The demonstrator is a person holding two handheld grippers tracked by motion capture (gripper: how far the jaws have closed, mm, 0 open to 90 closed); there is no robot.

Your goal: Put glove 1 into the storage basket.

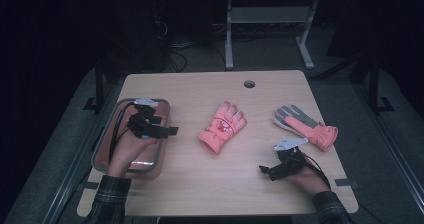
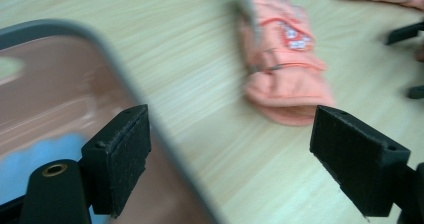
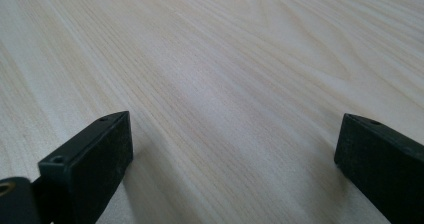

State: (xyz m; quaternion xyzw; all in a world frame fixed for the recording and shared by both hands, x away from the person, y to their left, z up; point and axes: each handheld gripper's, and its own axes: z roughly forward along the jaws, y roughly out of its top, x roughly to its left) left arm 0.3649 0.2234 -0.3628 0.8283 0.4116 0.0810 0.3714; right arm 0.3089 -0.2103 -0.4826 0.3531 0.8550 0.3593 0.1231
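Over the tray [image 1: 162, 134] at the bench's edge, the left hand-held gripper [image 1: 170, 131] stands wide and empty, aimed at the pink glove [image 1: 222, 126] just beyond the tray. The right hand-held gripper [image 1: 265, 171], also wide, rests farther off.

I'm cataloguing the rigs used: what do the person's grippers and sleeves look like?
Both the left gripper and right gripper are black, each with two flat rectangular jaws, a grey three-cornered plate on top and a trailing cable. The sleeves are dark plaid.
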